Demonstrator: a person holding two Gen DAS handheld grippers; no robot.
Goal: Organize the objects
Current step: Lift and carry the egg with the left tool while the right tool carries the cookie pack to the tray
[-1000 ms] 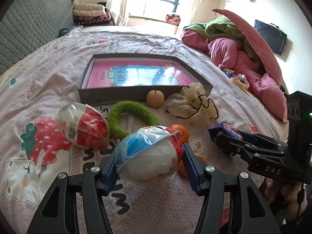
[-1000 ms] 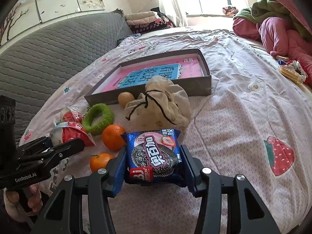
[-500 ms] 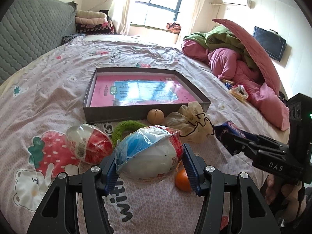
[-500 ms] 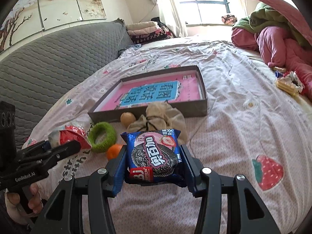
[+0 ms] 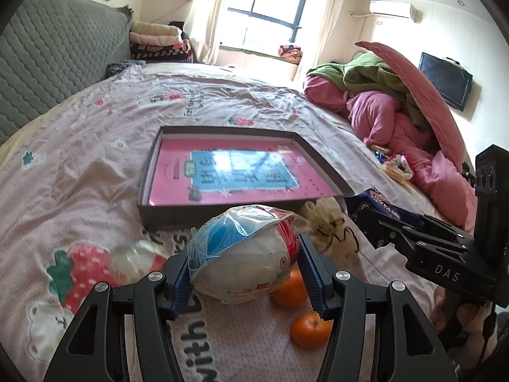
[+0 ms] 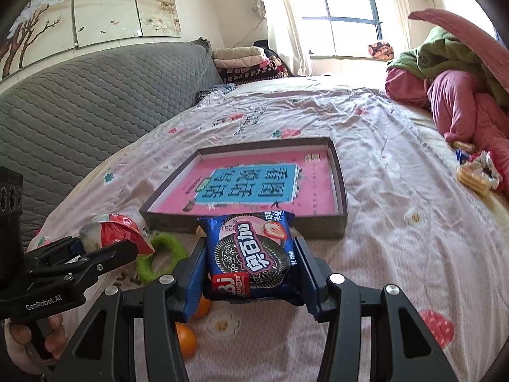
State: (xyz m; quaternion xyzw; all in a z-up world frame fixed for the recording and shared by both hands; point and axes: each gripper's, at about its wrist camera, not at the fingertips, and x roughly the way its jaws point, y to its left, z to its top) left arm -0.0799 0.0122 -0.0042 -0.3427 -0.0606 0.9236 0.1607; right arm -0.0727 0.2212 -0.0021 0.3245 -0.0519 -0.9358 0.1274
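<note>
My left gripper [image 5: 244, 254] is shut on a plastic-wrapped toy egg [image 5: 241, 264], blue, white and red, held above the bedsheet. A blue cookie packet [image 6: 251, 254] sits upright between the pads of my right gripper [image 6: 249, 248], which is shut on it. Just beyond both stands a shallow grey box [image 5: 222, 215] [image 6: 318, 230] with a pink book [image 5: 229, 172] [image 6: 254, 184] lying flat inside. In the left wrist view the right gripper [image 5: 366, 222] comes in from the right with the packet [image 5: 375, 199].
On the sheet below lie two oranges [image 5: 310, 334] [image 5: 289, 289], a green ring [image 6: 159, 254], a beige drawstring pouch [image 5: 334, 226] and a blurred second wrapped egg [image 5: 136, 261]. Pink bedding [image 5: 397, 121] and snack wrappers [image 6: 477, 175] lie at the right, a grey headboard [image 6: 95, 102] at the left.
Both grippers have risen and come closer to the grey box, each still gripping its item. The loose things on the sheet have slid lower in both views.
</note>
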